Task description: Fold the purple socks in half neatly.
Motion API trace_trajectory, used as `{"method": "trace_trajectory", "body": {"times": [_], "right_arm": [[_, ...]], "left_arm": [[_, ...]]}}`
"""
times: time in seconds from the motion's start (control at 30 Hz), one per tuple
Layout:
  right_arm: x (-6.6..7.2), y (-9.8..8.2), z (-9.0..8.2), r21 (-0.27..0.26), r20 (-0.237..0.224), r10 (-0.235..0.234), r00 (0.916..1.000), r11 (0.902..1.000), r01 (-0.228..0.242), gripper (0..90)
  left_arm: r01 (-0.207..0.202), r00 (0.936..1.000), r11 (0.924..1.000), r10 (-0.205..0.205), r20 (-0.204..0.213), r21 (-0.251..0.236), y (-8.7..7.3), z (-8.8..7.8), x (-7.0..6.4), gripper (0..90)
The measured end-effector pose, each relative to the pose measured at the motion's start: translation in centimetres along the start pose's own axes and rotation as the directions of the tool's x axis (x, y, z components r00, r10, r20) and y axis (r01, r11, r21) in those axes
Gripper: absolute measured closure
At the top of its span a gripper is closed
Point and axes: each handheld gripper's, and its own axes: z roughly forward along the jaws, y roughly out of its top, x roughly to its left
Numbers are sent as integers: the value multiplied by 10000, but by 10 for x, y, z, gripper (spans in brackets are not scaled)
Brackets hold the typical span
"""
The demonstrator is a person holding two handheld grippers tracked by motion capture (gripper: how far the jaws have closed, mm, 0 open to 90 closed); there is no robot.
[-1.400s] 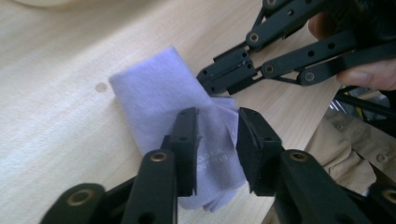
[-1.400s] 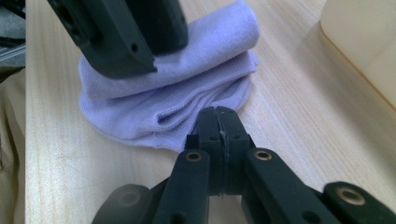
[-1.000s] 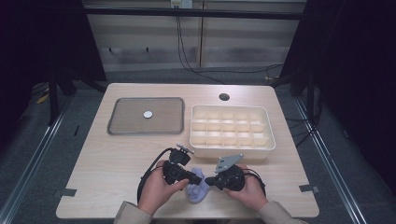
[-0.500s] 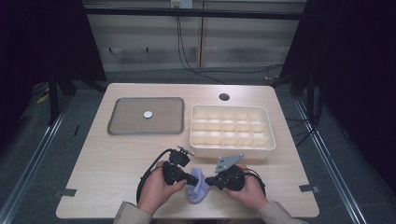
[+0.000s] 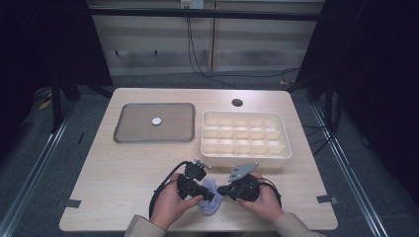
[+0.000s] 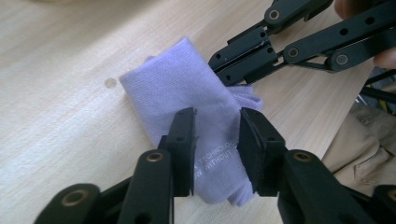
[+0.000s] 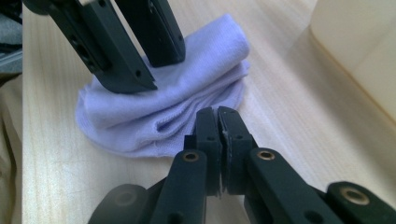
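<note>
The left gripper has just been widening its jaws astride the folded lilac sock, pads not pressing. The right gripper pinches the sock's edge, jaws nearly closed. If either one tugs, the fold could spring open on the surface.

The table is evenly lit from above in the high view, while the room around it falls into near black. That picture is soft and low in detail, with faint shadows beside the compartment box. In both gripper views the folded lilac cloth is sharp; the nearest black linkages blur at the bottom edge, and the wood behind the cloth shows pale glare.
</note>
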Motion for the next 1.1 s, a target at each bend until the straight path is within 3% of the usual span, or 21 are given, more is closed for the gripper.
{"method": "trace_trajectory", "body": {"times": [0.13,0.37,0.63,0.73,0.83,0.97,1.1], "right_arm": [[-3,1,-7,-317,104,376,9992,9988,-373,858],[-3,4,-10,-441,163,387,9991,9983,-379,837],[-1,8,-13,-481,244,410,9989,9980,-398,787],[-1,11,-15,-543,243,507,9984,9973,-493,777],[-1,9,-14,-484,280,544,9981,9974,-530,774],[-2,8,-13,-381,334,520,9981,9980,-507,767],[-3,5,-11,-223,381,528,9979,9984,-520,762]], "left_arm": [[-31,9999,9997,28,-119,-233,-1,-12,5,640],[64,9990,9998,-73,-441,-200,-5,-21,11,646],[241,9989,9994,-251,-400,-242,-9,-19,15,579],[124,9992,9999,-127,-366,-68,-9,-15,13,558],[80,9993,9999,-84,-357,-99,-9,-9,10,461],[-141,9976,9998,131,-687,-145,-8,5,7,360],[-335,9955,9994,337,-883,32,-7,14,4,348]]}}
